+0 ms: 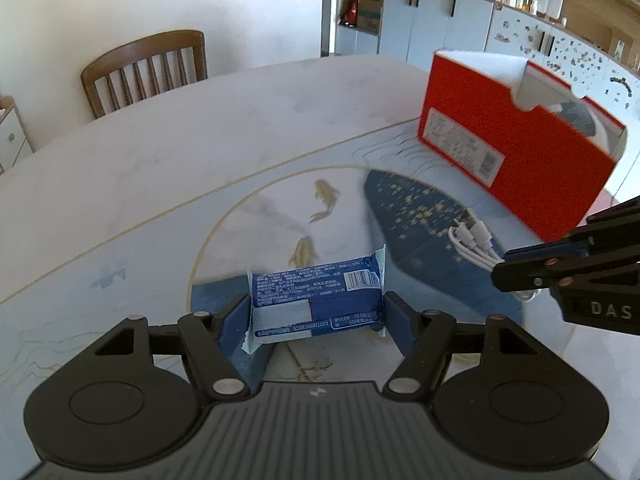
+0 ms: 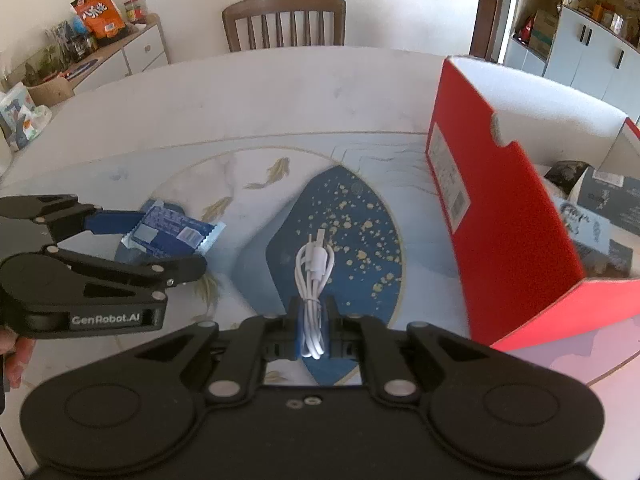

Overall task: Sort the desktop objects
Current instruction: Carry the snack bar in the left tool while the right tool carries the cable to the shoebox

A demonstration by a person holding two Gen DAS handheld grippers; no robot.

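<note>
My left gripper [image 1: 318, 312] is shut on a blue and white snack packet [image 1: 316, 300], held just above the table; the packet also shows in the right wrist view [image 2: 172, 230]. My right gripper [image 2: 313, 320] is shut on a coiled white cable [image 2: 313, 276], held over the dark blue patch of the table; the cable also shows in the left wrist view [image 1: 474, 246]. An open red box [image 1: 516, 148] stands to the right, with several items inside it [image 2: 596, 208].
The round table [image 1: 200, 140] has a pale marble top with painted fish and a dark blue speckled patch [image 2: 352, 232]. A wooden chair [image 2: 285, 20] stands at the far side. A sideboard [image 2: 120, 52] with snacks is at far left, cabinets [image 1: 440, 20] behind.
</note>
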